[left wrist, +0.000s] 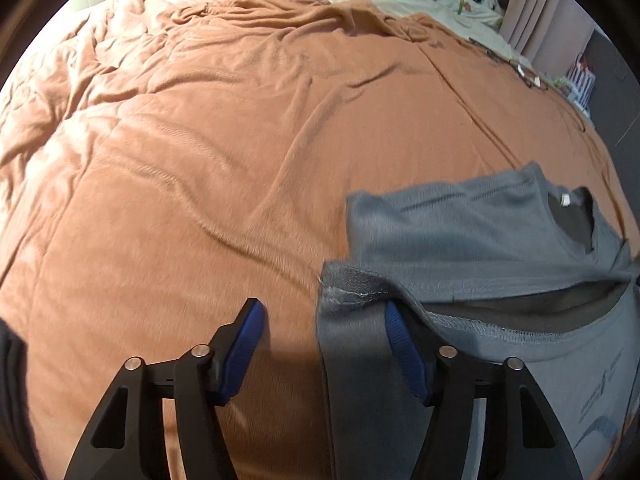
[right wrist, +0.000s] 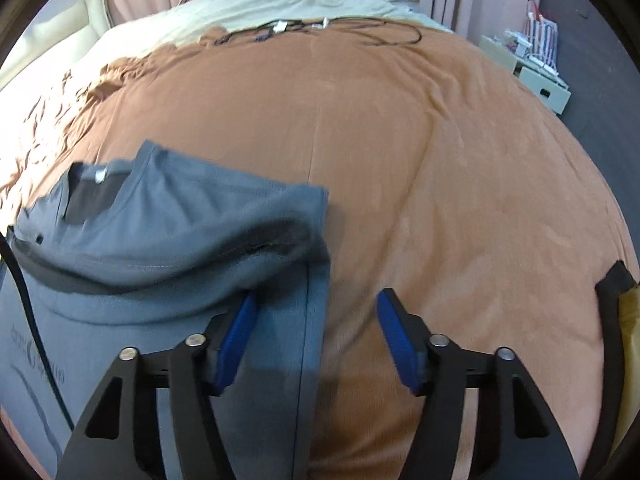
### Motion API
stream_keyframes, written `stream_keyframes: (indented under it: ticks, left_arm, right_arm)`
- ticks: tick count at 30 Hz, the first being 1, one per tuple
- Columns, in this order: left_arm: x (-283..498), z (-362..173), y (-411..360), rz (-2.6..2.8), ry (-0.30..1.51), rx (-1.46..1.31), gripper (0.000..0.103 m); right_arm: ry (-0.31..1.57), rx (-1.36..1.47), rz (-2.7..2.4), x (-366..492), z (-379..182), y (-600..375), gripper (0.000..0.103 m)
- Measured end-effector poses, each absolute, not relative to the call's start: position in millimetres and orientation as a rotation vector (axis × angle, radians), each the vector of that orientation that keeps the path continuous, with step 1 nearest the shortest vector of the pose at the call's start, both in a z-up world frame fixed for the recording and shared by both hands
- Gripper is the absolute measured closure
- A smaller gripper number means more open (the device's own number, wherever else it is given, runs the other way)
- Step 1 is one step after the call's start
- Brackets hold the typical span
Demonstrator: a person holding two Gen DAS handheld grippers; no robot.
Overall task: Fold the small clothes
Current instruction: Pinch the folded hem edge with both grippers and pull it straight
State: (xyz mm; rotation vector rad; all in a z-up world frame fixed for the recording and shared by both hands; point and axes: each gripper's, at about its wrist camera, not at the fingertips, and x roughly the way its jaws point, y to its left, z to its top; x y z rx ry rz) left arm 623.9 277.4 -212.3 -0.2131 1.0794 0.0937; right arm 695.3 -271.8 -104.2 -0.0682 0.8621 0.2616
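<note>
A small grey T-shirt (left wrist: 460, 236) lies on an orange-brown blanket (left wrist: 200, 160), its lower part doubled up toward the collar. My left gripper (left wrist: 324, 320) stands open at the shirt's left folded corner. That corner drapes over the right finger (left wrist: 404, 344), while the left finger hangs over bare blanket. In the right wrist view the same T-shirt (right wrist: 160, 232) fills the lower left. My right gripper (right wrist: 316, 308) is open too, at the shirt's right edge. Cloth covers the tip of its left finger (right wrist: 236, 332), and its right finger is over the blanket (right wrist: 440, 160).
Black cables (right wrist: 320, 28) with white plugs lie across the far end of the bed, on a cream sheet (right wrist: 280, 4). Pink curtains and a pale storage box (right wrist: 532, 76) stand beyond the bed's right side. A black strap (right wrist: 612, 320) shows at the right edge.
</note>
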Motion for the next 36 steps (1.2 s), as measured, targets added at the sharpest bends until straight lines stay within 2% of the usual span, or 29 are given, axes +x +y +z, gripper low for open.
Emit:
stream_keyframes:
  ticks: [4, 7, 9, 12, 15, 21, 28, 29, 31, 32, 33, 36]
  left_arm:
    - [626.8, -212.9, 282.4, 0.062, 1.047, -0.263, 0.047]
    - [622.8, -210.8, 287.8, 0.032, 1.021, -0.331, 0.059]
    - [619.4, -208.8, 291.5, 0.011, 1.004, -0.37, 0.075]
    - [615.7, -204.7, 293.3, 0.015, 0.986, -0.382, 0.087]
    - [611.6, -199.2, 294.6, 0.019, 0.969, -0.388, 0.093]
    - [601.4, -182.2, 291.2, 0.041, 0.941, -0.364, 0.095]
    - [600.1, -185.1, 284.3, 0.111, 0.959, -0.356, 0.095]
    - [599.6, -186.9, 283.8, 0.125, 0.96, -0.36, 0.095]
    - [599.2, -189.9, 282.6, 0.153, 0.961, -0.368, 0.095]
    - [599.2, -190.5, 282.0, 0.161, 0.957, -0.372, 0.095]
    - [599.7, -190.7, 281.3, 0.164, 0.955, -0.374, 0.095]
    - [603.4, -192.7, 279.0, 0.168, 0.957, -0.373, 0.095]
  right_arm:
    - [0.858, -0.05, 0.287, 701.9, -110.2, -269.1, 0.068]
    - [0.84, -0.05, 0.286, 699.4, -108.5, -271.9, 0.076]
    - [0.826, -0.046, 0.278, 696.3, -107.5, -274.6, 0.086]
    - [0.806, -0.031, 0.26, 691.8, -101.8, -282.1, 0.096]
    - [0.798, -0.006, 0.252, 686.1, -93.9, -286.2, 0.103]
    - [0.765, 0.0, 0.255, 673.8, -76.9, -287.3, 0.103]
    - [0.835, -0.051, 0.218, 682.7, -83.8, -270.5, 0.103]
    - [0.841, -0.035, 0.219, 685.5, -85.6, -271.3, 0.102]
    - [0.858, -0.028, 0.211, 692.3, -89.1, -273.2, 0.071]
    - [0.856, -0.033, 0.215, 694.8, -90.9, -271.9, 0.042]
    - [0.85, -0.047, 0.218, 696.5, -91.4, -269.7, 0.036]
    - [0.878, -0.071, 0.263, 704.5, -95.9, -260.1, 0.036]
